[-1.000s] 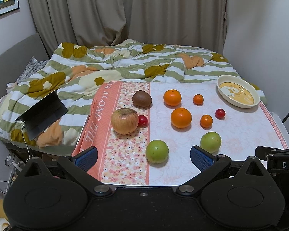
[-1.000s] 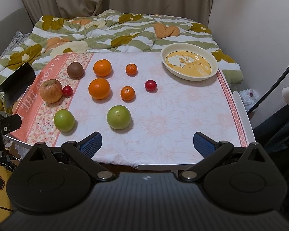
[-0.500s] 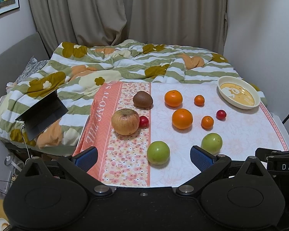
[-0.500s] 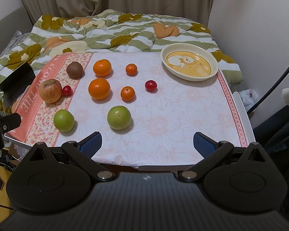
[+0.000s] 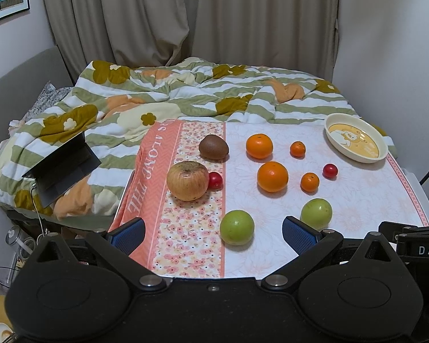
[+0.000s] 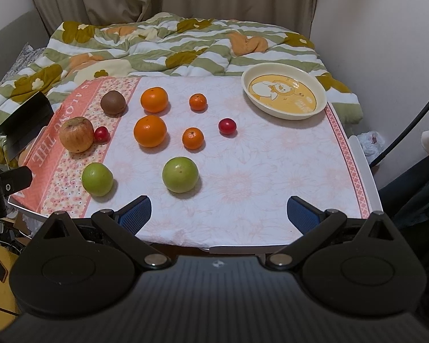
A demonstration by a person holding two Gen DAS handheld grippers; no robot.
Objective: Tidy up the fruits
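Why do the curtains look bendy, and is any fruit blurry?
Left wrist view: the fisheye lens bows the curtains near the edges. Right wrist view: the fruit, such as the green apple, looks sharp, with a soft shadow to its right; only the corners go dark.

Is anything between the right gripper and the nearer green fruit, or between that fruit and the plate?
Nothing visible blocks either. The right gripper is open at the table edge, the green fruit just ahead on bare cloth. The red cherry tomato lies left of the line to the plate.
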